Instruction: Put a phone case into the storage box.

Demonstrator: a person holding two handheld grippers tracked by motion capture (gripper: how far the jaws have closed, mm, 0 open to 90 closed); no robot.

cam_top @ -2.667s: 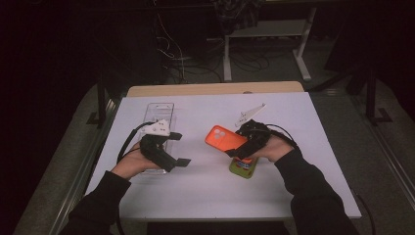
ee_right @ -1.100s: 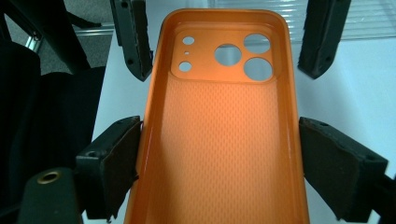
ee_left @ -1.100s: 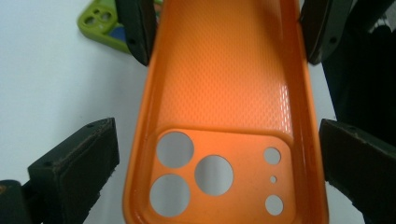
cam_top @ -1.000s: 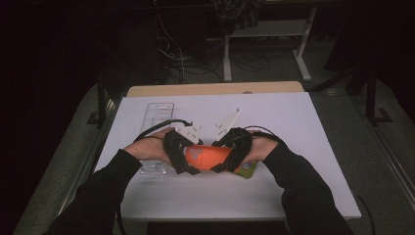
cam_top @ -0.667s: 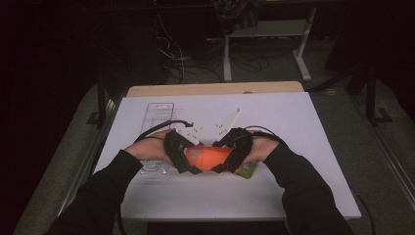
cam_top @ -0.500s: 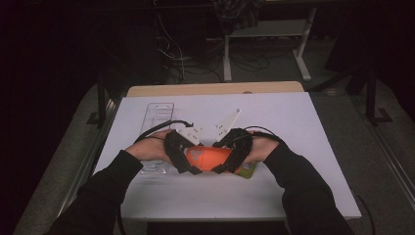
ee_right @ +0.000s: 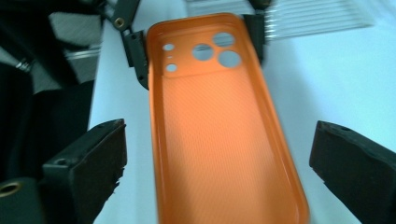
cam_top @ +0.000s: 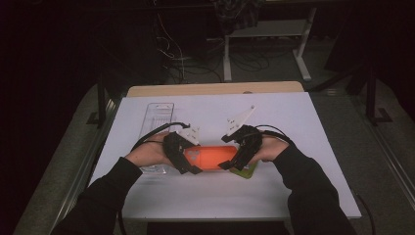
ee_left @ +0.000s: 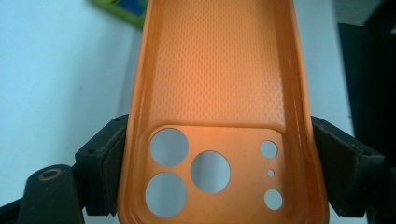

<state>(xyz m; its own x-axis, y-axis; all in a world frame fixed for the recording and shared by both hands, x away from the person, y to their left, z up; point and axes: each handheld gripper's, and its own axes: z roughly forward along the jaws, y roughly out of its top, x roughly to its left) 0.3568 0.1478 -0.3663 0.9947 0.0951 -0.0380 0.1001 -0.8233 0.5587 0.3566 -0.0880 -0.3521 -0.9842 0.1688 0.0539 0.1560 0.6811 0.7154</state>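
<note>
The orange phone case [cam_top: 214, 156] sits just above the white worktop [cam_top: 293, 196] at about 6 o'clock, mid-handover: the left hand-held gripper [ee_left: 219, 182] is clamped across its camera-cutout end, while the right hand-held gripper [ee_right: 215, 186] has its jaws spread wide on either side of the other end, touching nothing. The next move, as I judge it, calls for the right one to draw clear and for the case to be carried toward the green phone [cam_top: 246, 171] lying at 4 o'clock, possibly to fit it. No brand or writing can be read on the case's textured inside.
</note>
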